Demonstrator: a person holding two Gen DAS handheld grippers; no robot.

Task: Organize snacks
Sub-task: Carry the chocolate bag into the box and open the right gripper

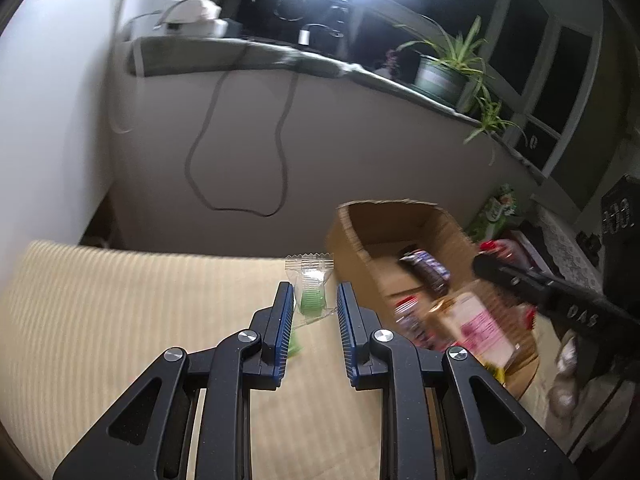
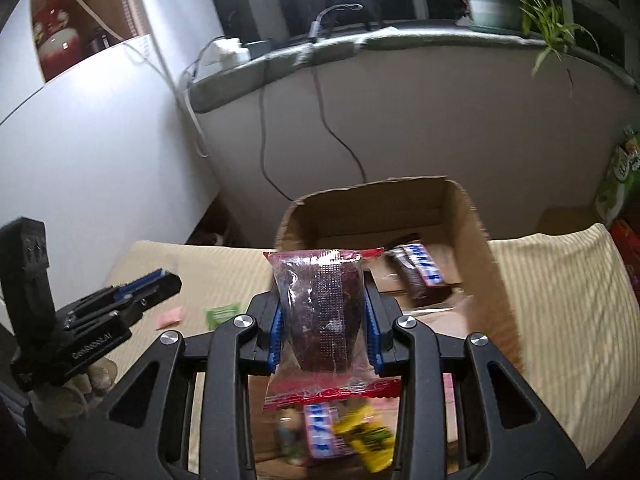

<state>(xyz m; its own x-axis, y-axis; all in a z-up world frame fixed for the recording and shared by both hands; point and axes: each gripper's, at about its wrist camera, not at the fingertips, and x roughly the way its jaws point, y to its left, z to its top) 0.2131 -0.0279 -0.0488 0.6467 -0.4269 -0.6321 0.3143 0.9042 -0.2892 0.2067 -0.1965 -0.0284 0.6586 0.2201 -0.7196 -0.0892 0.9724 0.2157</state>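
My right gripper is shut on a clear packet with red ends holding a dark brown cake, held over the open cardboard box. The box holds several wrapped snacks, among them a dark bar with a blue label and a yellow packet. My left gripper is open above the striped cream cloth, its fingers either side of a clear packet with a green sweet lying on the cloth. The box stands just right of it.
A small green packet and a pink packet lie on the cloth left of the box. A grey sill with cables, a charger and a potted plant runs behind. Green and red snack bags sit at far right.
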